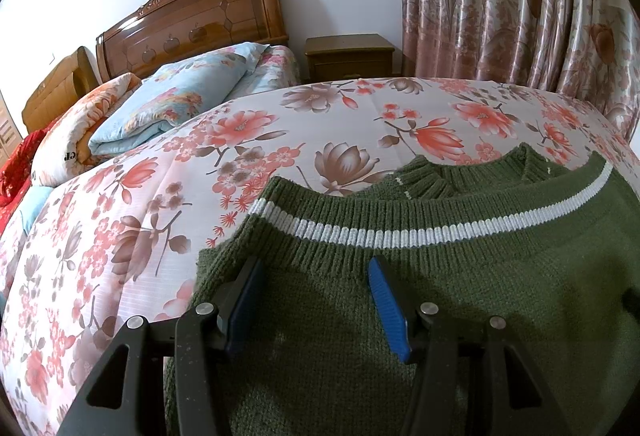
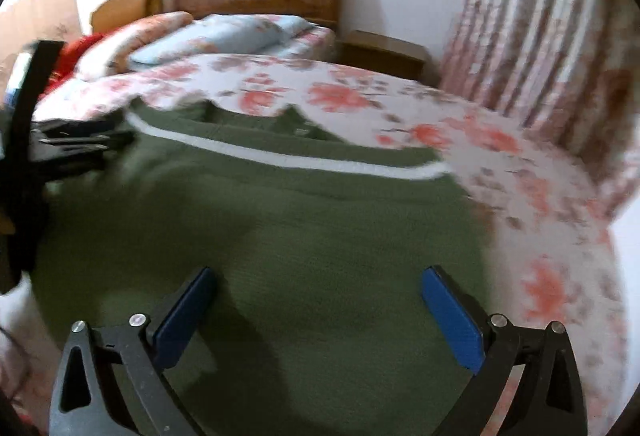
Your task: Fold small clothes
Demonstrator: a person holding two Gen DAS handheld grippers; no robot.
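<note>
A green sweater (image 1: pixel 400 296) is laid flat on a floral bedspread (image 1: pixel 160 195), folded so that the ribbed hem with its white stripe (image 1: pixel 400 236) is brought up just below the collar (image 1: pixel 460 171). In the left wrist view the left gripper (image 1: pixel 312 268) is held over the sweater's left part, near the hem; its blue pads (image 1: pixel 386 300) are set partly apart and nothing is clamped between them. Whether the tips touch the knit cannot be told.

In the right wrist view, which is blurred, the right gripper (image 2: pixel 320 276) is seen over the sweater (image 2: pixel 280 236) with jaws spread wide and nothing held. The white stripe (image 2: pixel 280 155) is seen running across ahead of it. The left gripper (image 2: pixel 80 143) is seen as a dark shape at the left edge, over the sweater's far left corner.

Folded quilts (image 1: pixel 132 115) are piled at the bed's head, against a wooden headboard (image 1: pixel 192 23). A nightstand (image 1: pixel 348 55) is placed beside it, and floral curtains (image 1: pixel 520 3) are hung at right.
</note>
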